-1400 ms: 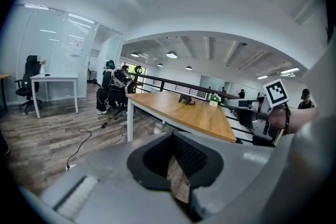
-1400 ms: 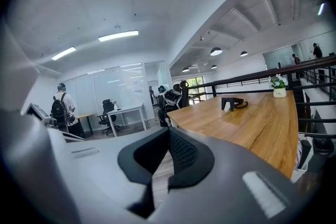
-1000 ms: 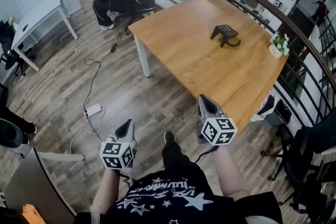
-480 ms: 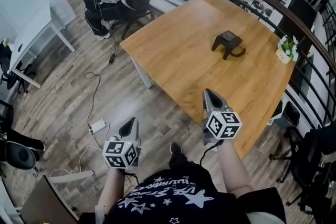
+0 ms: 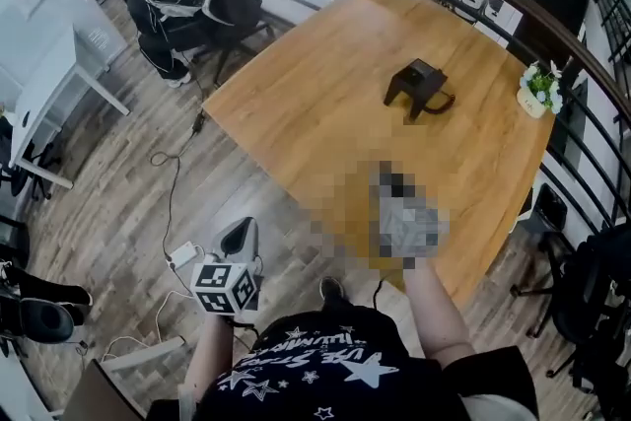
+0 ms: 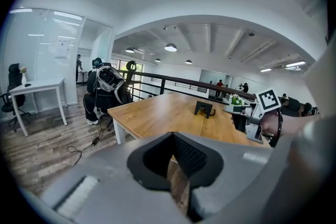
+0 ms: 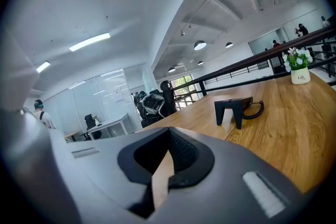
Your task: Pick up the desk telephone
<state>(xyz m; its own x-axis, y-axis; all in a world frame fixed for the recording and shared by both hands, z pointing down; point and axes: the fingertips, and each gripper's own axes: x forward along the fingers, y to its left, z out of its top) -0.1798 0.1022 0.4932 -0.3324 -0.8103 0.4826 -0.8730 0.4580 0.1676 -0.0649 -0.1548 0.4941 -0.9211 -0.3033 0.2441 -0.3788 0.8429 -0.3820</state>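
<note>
Smooth wooden table (image 5: 296, 113), angular black telephone (image 5: 418, 84)

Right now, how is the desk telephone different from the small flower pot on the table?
The desk telephone is black and angular; the flower pot is white, with green leaves and pale flowers. The telephone is wider than the pot. The telephone stands near the middle of the wooden table; the pot stands by its right edge. Both rest on the table, apart from each other.

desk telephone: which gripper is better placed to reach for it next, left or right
Right. The right gripper is over the table's near edge, pointing toward the desk telephone; the left gripper hangs over the floor, farther from it.
</note>
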